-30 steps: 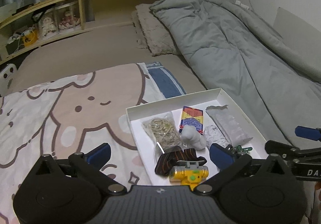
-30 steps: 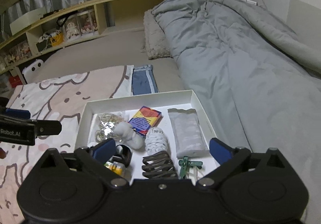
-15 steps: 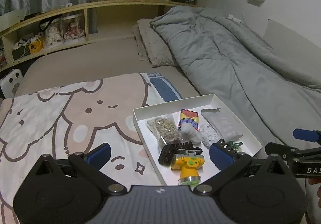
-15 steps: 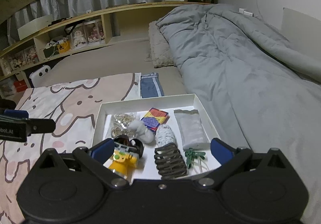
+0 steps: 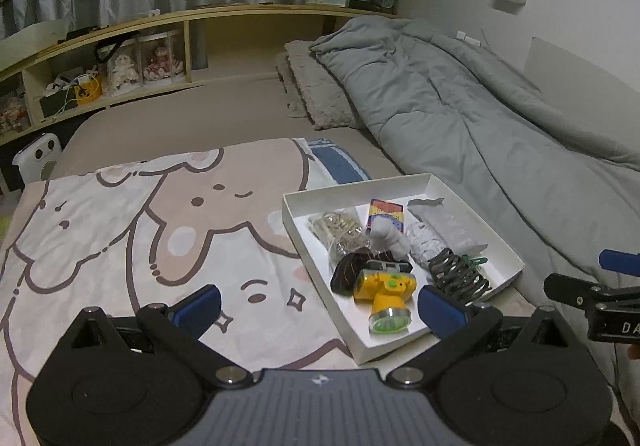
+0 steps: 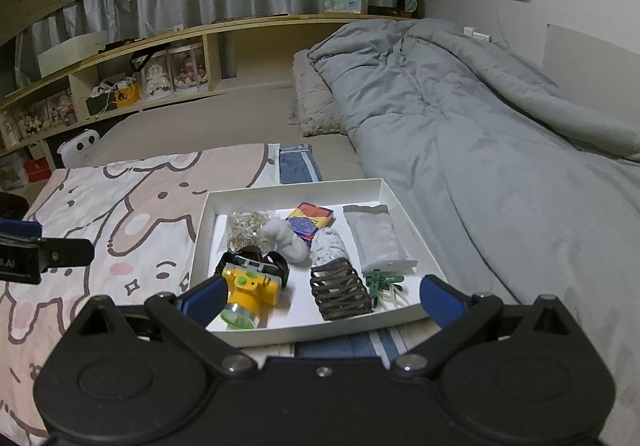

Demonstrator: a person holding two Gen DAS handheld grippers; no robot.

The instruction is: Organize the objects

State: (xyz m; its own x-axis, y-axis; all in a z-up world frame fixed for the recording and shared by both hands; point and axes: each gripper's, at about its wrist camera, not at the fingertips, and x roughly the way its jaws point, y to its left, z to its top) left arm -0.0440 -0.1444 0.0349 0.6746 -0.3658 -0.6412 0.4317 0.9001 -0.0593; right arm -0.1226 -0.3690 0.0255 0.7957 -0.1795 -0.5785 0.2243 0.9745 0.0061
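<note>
Both grippers, left gripper (image 5: 320,304) and right gripper (image 6: 322,296), wide open and empty, have backed away from the white tray (image 6: 396,198); contents look settled.

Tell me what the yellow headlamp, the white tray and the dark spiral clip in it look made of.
Yellow headlamp: glossy moulded plastic, with a clear green-tinted lens and what looks like a dark fabric strap. White tray: matte, thin straight walls with sharp folded corners, so probably cardboard. Dark spiral clip: smooth brownish-black bands with a slight sheen, likely plastic, though the dim light leaves it open.
</note>
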